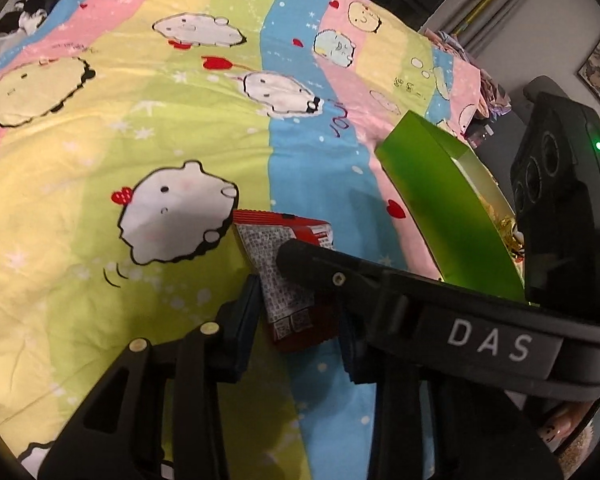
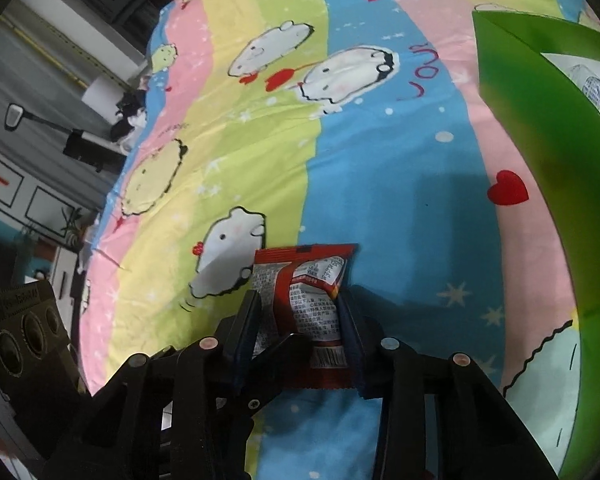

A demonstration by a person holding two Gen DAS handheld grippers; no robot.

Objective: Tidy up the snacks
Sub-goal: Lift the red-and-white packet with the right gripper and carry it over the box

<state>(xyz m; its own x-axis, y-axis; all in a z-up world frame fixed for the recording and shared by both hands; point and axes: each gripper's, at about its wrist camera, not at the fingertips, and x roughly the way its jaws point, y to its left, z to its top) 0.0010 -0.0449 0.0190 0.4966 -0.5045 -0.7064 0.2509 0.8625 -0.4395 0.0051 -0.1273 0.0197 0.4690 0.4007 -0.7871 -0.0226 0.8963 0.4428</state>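
Left wrist and right wrist views over a bed covered by a pastel-striped cartoon-print bedsheet (image 2: 380,152). A red foil snack packet with white printed text (image 2: 304,308) sits between the two dark pads of the right claw (image 2: 300,332), which presses on both of its sides and pinches it, with the packet's top edge projecting forward over the blue stripe of the sheet. In the left wrist view the same red snack packet (image 1: 288,280) appears between the spread fingers of the left claw (image 1: 296,328); the left pad stands just beside the packet, and contact cannot be confirmed. One black finger of the right claw (image 1: 320,268) crosses over the packet from the right. A translucent green plastic box (image 1: 440,204) stands on the bed toward its right edge, near the packet but apart from it; wrapped snacks (image 2: 596,88) lie inside. The green box's wall (image 2: 540,140) fills the right margin of the right wrist view.
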